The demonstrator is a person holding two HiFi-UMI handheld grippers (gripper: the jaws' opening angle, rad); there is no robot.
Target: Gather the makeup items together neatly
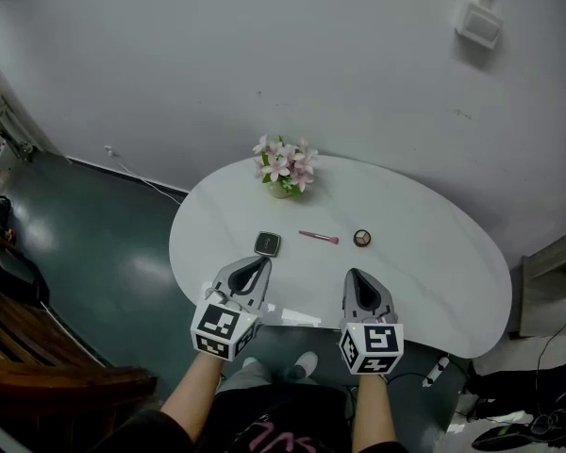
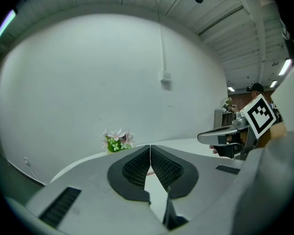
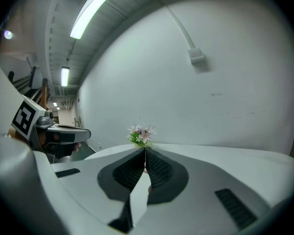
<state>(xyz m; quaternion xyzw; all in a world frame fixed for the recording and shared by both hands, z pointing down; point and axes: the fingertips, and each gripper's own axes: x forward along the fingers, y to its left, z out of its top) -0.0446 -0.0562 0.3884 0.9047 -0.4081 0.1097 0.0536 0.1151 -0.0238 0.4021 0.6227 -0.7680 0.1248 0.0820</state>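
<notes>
On the white oval table (image 1: 434, 281) lie three makeup items in a loose row: a dark square compact (image 1: 267, 243), a pink makeup brush (image 1: 319, 237) and a small round pot (image 1: 361, 238). My left gripper (image 1: 262, 264) hovers at the table's near edge just below the compact, jaws shut and empty. My right gripper (image 1: 352, 276) is level with it, below the round pot, also shut with nothing held. In the left gripper view the closed jaws (image 2: 150, 148) hide the items; in the right gripper view the closed jaws (image 3: 144, 150) do the same.
A small pot of pink flowers (image 1: 285, 168) stands at the table's far edge, also visible as flowers (image 2: 117, 140) and flowers (image 3: 141, 135). A white wall rises behind. Dark floor (image 1: 104, 253) lies left; cables and clutter (image 1: 509, 413) sit on the floor at right.
</notes>
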